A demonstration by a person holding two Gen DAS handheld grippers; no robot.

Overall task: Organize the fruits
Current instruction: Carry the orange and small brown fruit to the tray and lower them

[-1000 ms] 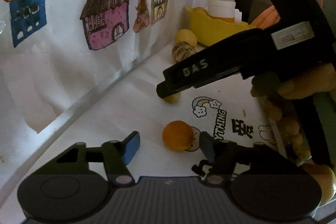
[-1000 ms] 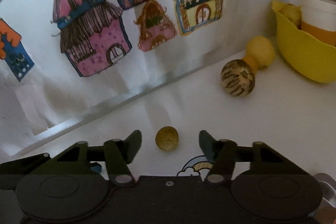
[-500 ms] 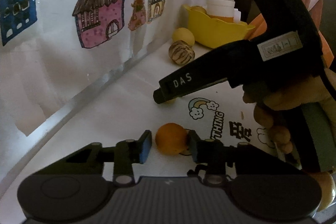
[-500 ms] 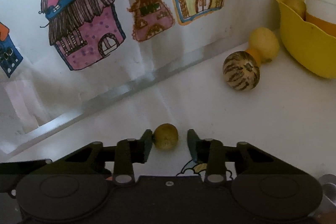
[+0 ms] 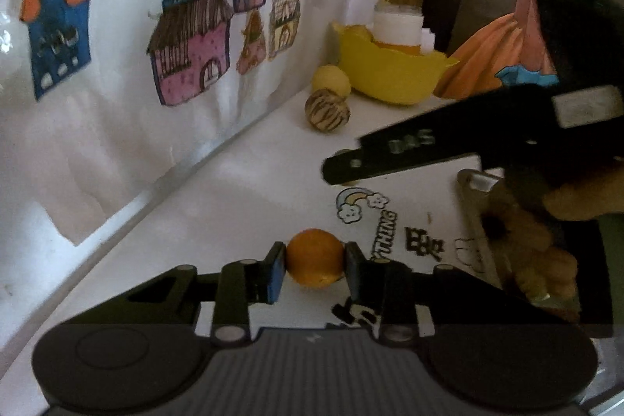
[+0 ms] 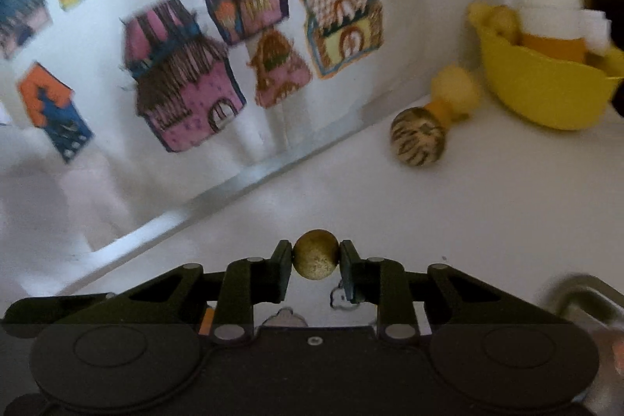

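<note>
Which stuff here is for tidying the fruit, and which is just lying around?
For the job:
- orange, held in the left gripper
- small brown fruit, held in the right gripper
- yellow fruit
- striped fruit
- yellow bowl, probably where fruit goes

Just lying about:
- house pictures
- white jar
- rainbow sticker

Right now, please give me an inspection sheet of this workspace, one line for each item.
Surface: white tabletop with cartoon print.
Job's things: orange fruit in the left gripper; small brownish-gold fruit in the right gripper; yellow bowl at the back holding a fruit and a white-and-orange cup.
Clutter: striped ball and yellow ball beside the bowl; metal tray at right.
Grippers: both jaws closed on their fruit.
Cables: nothing seen.
Surroundings: white wall with house drawings.
</note>
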